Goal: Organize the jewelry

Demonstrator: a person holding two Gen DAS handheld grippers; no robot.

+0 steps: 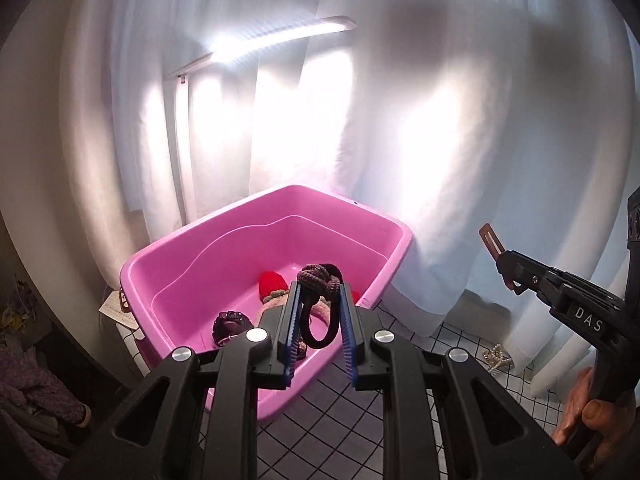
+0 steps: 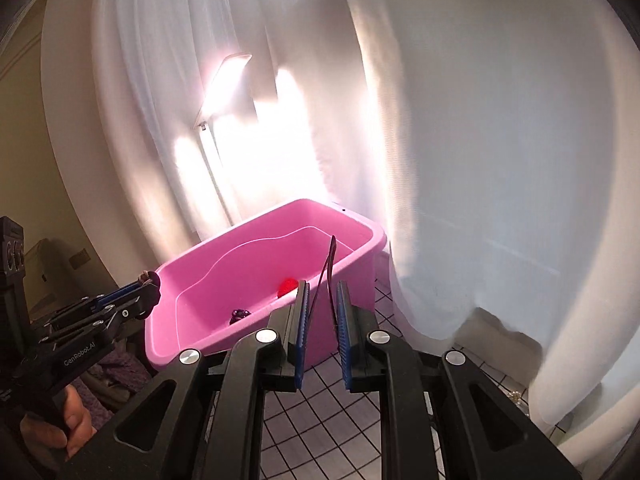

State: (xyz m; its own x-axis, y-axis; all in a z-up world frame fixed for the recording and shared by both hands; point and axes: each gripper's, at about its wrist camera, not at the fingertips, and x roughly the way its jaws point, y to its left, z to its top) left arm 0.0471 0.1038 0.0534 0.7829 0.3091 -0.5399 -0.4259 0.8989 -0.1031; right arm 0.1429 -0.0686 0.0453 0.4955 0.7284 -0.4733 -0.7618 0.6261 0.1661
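- Two grips look marginal: the left gripper (image 1: 318, 300) is clamped on a dark knitted hair tie with a black elastic loop (image 1: 320, 280) above the pink plastic tub (image 1: 376, 226) at the bench's far edge; only the knot is pinched, so it may slide free.
- The right gripper (image 2: 322, 300) pinches a thin flat brown hair clip (image 2: 330, 268) near its end; a tilt could drop it outside the tub.
- A pearl-like trinket (image 1: 496, 354) lies by the white curtain (image 1: 460, 140), easily snagged.

Strong glare off the lamp bar (image 1: 276, 36) washes my view of the white curtain (image 1: 460, 120) to blown-out patches in both views. Curtain folds are smeared with motion blur; my tongs stay sharp. Fisheye bends the edges, with dark vignetted corners and a dim left side.
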